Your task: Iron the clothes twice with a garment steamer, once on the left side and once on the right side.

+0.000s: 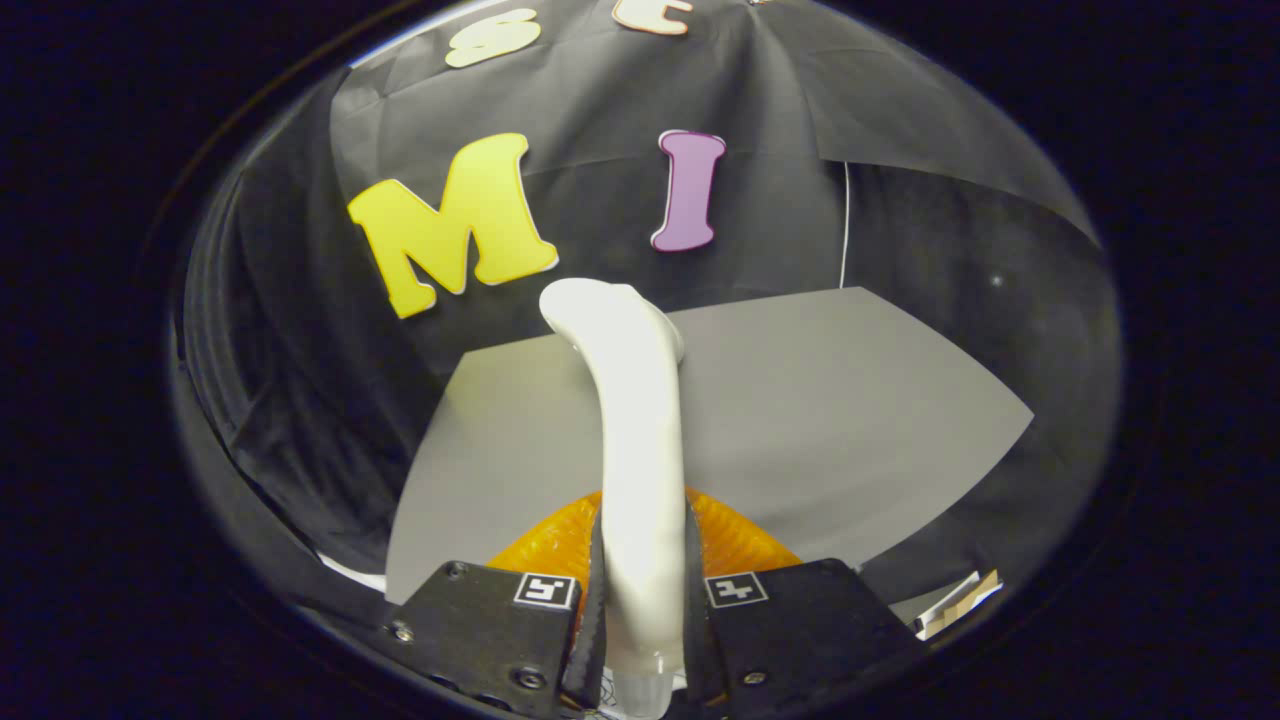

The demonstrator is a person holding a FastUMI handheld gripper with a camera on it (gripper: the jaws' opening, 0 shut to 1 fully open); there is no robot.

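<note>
The garment steamer [632, 420] is a white curved handle that rises from between my fingers and bends away at its top. Its translucent orange body [742, 540] shows low on both sides of the handle, just above the finger blocks. My gripper [642, 610] is shut on the steamer's handle, with one finger pressed against each side of it. No garment can be made out.
A grey board or tabletop [830, 420] lies beyond the steamer, with the black cloth wall behind and around it. A thin white cord [845, 225] hangs down the wall at the back right. Some white and tan paper [960, 600] lies beside the right finger block.
</note>
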